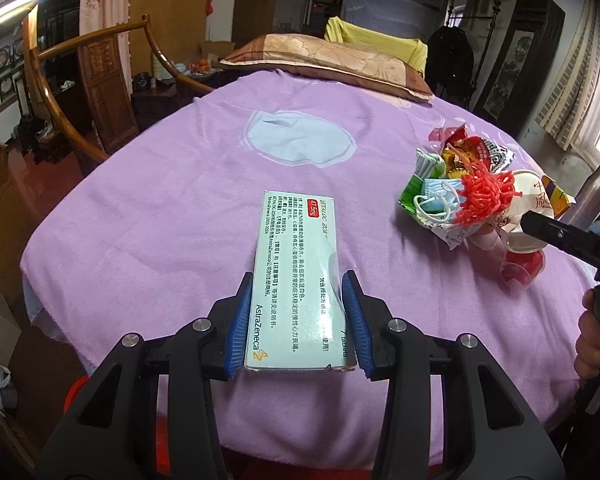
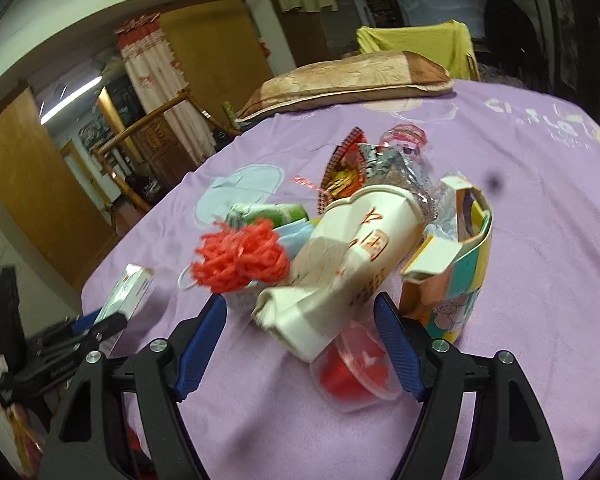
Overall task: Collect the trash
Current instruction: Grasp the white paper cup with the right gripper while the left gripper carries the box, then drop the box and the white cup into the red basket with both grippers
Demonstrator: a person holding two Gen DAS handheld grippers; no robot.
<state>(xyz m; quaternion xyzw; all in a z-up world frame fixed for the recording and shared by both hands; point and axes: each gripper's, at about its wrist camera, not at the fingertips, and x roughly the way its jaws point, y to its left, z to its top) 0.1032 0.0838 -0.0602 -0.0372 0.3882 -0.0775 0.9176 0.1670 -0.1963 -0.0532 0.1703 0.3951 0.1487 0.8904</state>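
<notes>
My left gripper [image 1: 298, 292] is shut on a pale green medicine box [image 1: 296, 276], held by its near end above the purple blanket [image 1: 160, 200]. The box also shows in the right wrist view [image 2: 128, 290], in the left gripper's fingers. A pile of trash [image 1: 472, 188] lies to the right: a red mesh tuft [image 2: 240, 258], a crushed paper cup [image 2: 340, 272], face masks [image 1: 436, 196], snack wrappers [image 2: 364, 164], a colourful carton [image 2: 456, 276] and a clear cup with red inside [image 2: 352, 372]. My right gripper [image 2: 300, 312] is open, its fingers on either side of the paper cup's near end.
A brown pillow [image 1: 332, 60] lies at the far end of the bed. A carved wooden chair [image 1: 100, 84] stands to the left. A yellow cloth [image 1: 376, 36] hangs behind the pillow. The bed's near edge [image 1: 260, 448] is just below the left gripper.
</notes>
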